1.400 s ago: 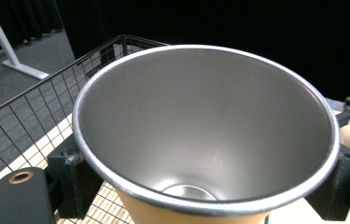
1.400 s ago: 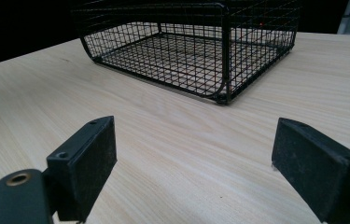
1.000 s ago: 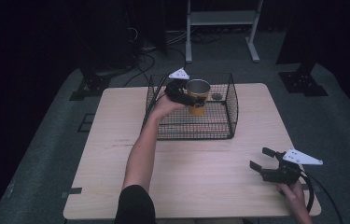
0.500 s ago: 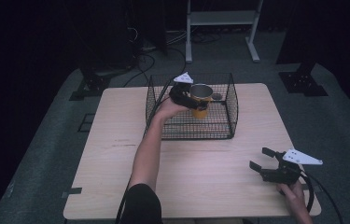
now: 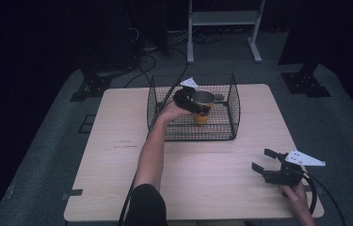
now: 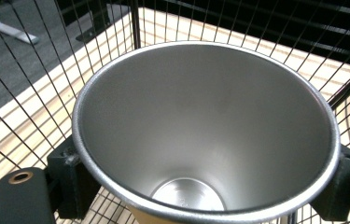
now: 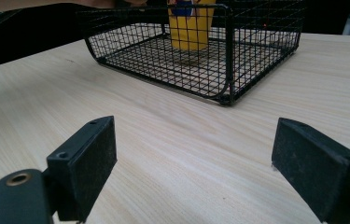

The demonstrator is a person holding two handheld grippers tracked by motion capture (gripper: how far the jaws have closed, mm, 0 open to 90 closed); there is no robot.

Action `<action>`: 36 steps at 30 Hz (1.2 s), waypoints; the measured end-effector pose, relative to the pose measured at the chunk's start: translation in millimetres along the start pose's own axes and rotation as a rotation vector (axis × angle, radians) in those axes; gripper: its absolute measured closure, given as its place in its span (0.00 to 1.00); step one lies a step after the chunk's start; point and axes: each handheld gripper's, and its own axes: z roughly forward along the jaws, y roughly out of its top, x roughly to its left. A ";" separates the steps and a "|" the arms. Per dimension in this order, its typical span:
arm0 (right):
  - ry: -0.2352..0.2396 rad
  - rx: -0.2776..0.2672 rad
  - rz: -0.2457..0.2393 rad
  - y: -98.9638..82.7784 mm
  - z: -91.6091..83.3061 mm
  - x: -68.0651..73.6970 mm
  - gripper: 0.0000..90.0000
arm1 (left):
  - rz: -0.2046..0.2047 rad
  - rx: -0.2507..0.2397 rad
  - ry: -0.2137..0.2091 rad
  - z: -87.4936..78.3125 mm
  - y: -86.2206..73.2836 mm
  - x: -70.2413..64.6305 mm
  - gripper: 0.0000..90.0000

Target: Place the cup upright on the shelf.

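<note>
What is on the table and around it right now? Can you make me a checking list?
Surface: light wooden table, bare at the front.
Job's things: yellow cup with a shiny steel inside, upright in the black wire basket.
Clutter: a small dark round thing at the back of the basket, too small to tell what.
Grippers: left gripper shut on the cup; right gripper open, low over the table's front right, holding nothing.
Cables: one trails from the right gripper; more lie on the floor behind.
Surroundings: grey floor, white frame legs, dark backdrop.
</note>
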 end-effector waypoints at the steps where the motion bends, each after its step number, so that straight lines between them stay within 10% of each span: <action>1: 0.000 0.000 0.000 0.0 0.0 0.0 0.14 | -0.003 0.002 0.000 0.8 -0.6 0.1 0.16; 22: 0.001 -0.002 0.003 0.0 -0.1 -0.3 0.14 | 0.051 0.116 0.004 10.3 -3.2 -4.0 0.15; 36: 0.000 -0.002 0.002 0.0 0.0 -0.2 0.14 | 0.055 0.074 0.019 8.2 1.2 -6.1 0.05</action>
